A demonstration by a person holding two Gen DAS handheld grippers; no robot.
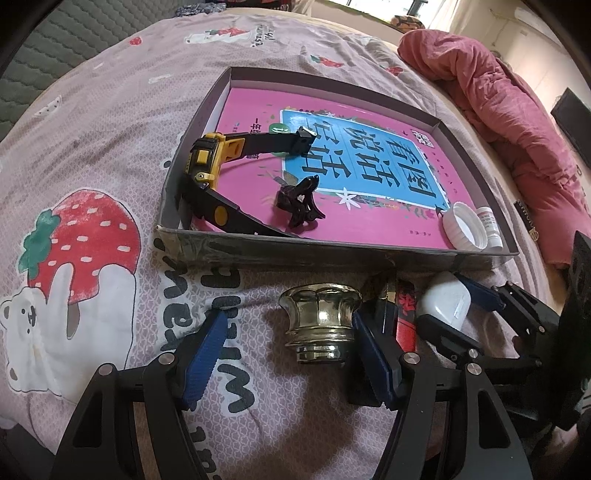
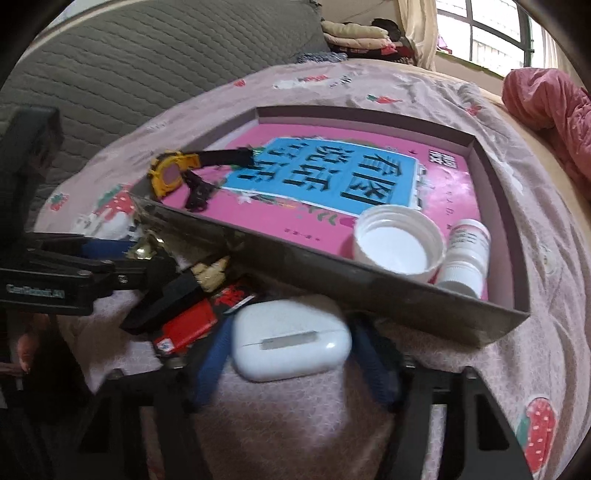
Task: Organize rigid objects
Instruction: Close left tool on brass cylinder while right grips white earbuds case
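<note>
Hard to tell what the black-and-red stuff (image 2: 192, 325) wedged between the two grippers really is; it's half buried under the arms. The left gripper (image 1: 286, 349) has its fingers apart around a shiny metallic knob (image 1: 319, 321) on the bedsheet (image 1: 110, 147), right finger touching it. The right gripper (image 2: 291, 360) sits with fingers apart on both sides of a white earbud case (image 2: 291, 339), just outside the tray (image 2: 369, 291). Watch (image 1: 210, 170), black clip (image 1: 299, 203), white cap (image 2: 397, 245) and small bottle (image 2: 467, 254) lie inside on a pink book (image 1: 332, 221).

Daylight is coming through the window (image 2: 487, 33); the right wrist view is blurring, fisheye edges bending, corners darkening.
</note>
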